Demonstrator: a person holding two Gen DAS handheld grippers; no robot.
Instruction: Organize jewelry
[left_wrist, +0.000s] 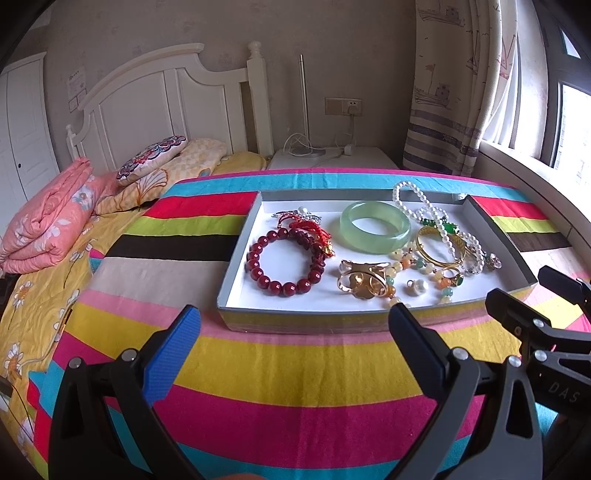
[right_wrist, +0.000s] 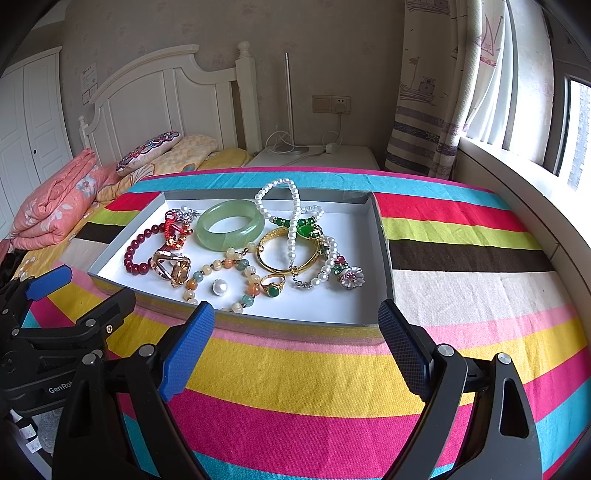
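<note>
Both grippers, left (left_wrist: 295, 350) and right (right_wrist: 297, 345), spread wide and empty, poised short of tray (right_wrist: 295, 326) on striped surface; jewelry heaped inside, pearl necklace (right_wrist: 293, 218) straight ahead of right.

Left gripper (left_wrist: 293, 347) and right gripper (right_wrist: 295, 343) tilt downward side by side, jaws wide.

Rainbow-striped cloth (right_wrist: 295, 369), pale green bangle (right_wrist: 229, 224), dark red bead bracelet (left_wrist: 284, 260)
</note>
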